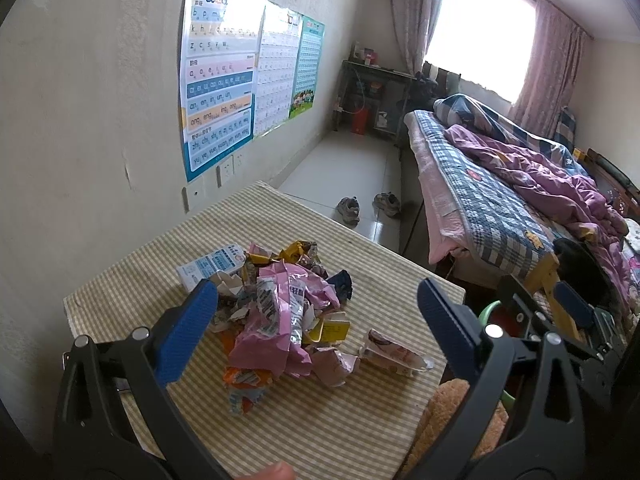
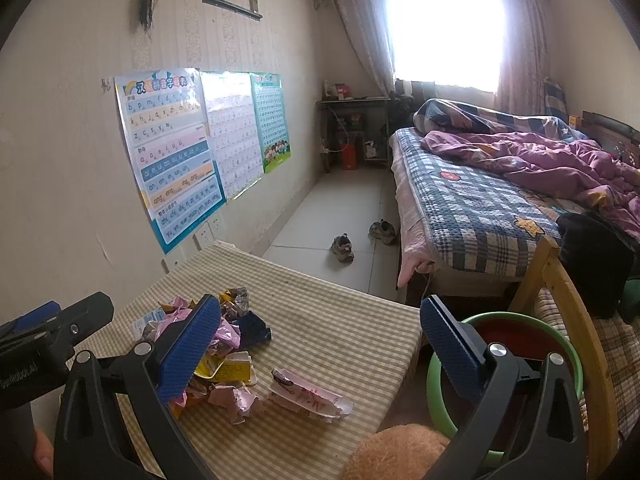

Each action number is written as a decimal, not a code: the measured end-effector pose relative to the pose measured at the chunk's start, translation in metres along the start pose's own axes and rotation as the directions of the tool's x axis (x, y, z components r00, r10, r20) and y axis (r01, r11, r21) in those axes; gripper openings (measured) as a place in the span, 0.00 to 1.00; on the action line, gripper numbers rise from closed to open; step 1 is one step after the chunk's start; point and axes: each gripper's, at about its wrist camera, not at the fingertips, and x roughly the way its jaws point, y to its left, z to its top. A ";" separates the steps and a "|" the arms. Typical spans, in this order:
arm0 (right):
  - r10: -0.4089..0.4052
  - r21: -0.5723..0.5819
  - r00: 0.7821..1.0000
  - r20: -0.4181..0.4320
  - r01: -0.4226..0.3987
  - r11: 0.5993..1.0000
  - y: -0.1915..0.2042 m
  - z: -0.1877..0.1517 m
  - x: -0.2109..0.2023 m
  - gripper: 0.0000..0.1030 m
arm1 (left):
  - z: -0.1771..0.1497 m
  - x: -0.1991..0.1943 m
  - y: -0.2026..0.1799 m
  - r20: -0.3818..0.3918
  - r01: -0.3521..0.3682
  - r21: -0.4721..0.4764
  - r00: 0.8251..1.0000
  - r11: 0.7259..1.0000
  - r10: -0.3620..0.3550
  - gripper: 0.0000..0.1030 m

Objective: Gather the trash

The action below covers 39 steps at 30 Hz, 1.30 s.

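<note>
A pile of crumpled wrappers (image 1: 280,312), pink, yellow, orange and dark blue, lies on the striped tablecloth (image 1: 312,420). A flattened pink and white packet (image 1: 394,354) lies apart to the pile's right; the right wrist view shows that packet (image 2: 310,398) and the pile (image 2: 224,356) too. My left gripper (image 1: 320,328) hangs open above the pile, holding nothing. My right gripper (image 2: 320,352) is open as well, above the table's right part, its left finger over the pile. A green-rimmed bin (image 2: 500,384) stands beside the table on the right.
A wooden chair frame (image 2: 560,292) with a checked cushion stands by the bin. A bed (image 2: 500,200) with purple bedding fills the right side. Two shoes (image 2: 344,246) lie on the tiled floor. Posters (image 2: 172,148) hang on the left wall. A fuzzy brown object (image 2: 396,452) is near the table's front corner.
</note>
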 end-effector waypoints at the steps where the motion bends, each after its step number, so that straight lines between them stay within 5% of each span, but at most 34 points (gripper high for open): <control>1: 0.000 0.001 1.000 -0.001 0.000 1.000 -0.001 -0.001 0.000 0.93 | 0.000 0.000 0.000 -0.001 0.001 0.000 1.000 1.000 -0.001 0.95; 20: -0.009 -0.001 0.999 -0.033 0.009 1.000 0.000 -0.003 0.006 0.93 | -0.002 0.002 0.001 -0.009 0.000 -0.006 1.000 1.000 0.000 0.95; 33: -0.031 0.020 0.992 -0.119 0.034 0.999 -0.015 -0.017 0.031 0.93 | -0.041 0.037 0.053 -0.174 -0.055 -0.052 0.984 0.997 0.045 0.95; 39: -0.018 0.025 0.985 -0.172 0.022 0.999 -0.017 -0.028 0.043 0.93 | -0.048 0.069 0.063 -0.254 -0.021 -0.103 0.967 0.994 -0.006 0.86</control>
